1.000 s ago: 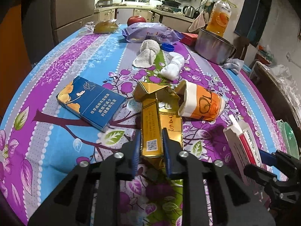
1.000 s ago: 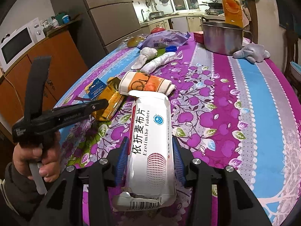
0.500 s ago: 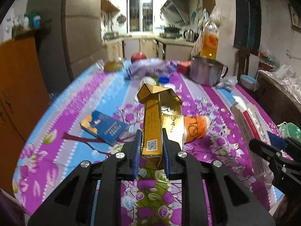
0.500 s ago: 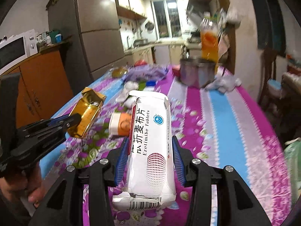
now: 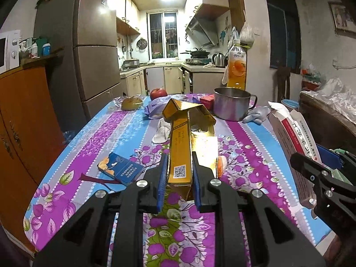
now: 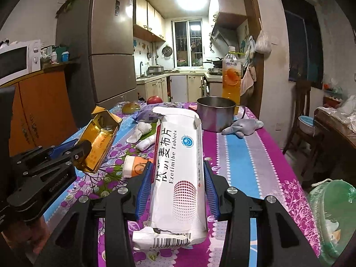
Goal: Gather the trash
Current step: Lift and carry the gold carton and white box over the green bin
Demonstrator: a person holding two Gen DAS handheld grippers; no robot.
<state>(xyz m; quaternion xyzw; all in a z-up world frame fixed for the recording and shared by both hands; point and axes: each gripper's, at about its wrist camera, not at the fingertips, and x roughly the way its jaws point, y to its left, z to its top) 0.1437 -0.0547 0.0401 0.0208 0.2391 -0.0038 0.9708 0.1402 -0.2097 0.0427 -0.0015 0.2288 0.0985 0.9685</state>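
A glossy gold cardboard carton [image 5: 180, 153] with a mirror-like foil inside is pinched between ribbed blue plastic pads [image 5: 162, 184] on the matt black plastic left tool [image 5: 179, 183]. A smooth white paperboard tablet box [image 6: 178, 169], torn at its ends, sits between the same kind of pads on the right tool [image 6: 178, 185]. The bench [image 5: 251, 138] wears a shiny floral plastic cloth. On it stand a brushed metal pot [image 5: 232, 105], a clear plastic juice bottle [image 5: 237, 66] and soft crumpled white tissues [image 6: 139, 131]. Behind, the fridge [image 6: 111, 51] looks satin metal.
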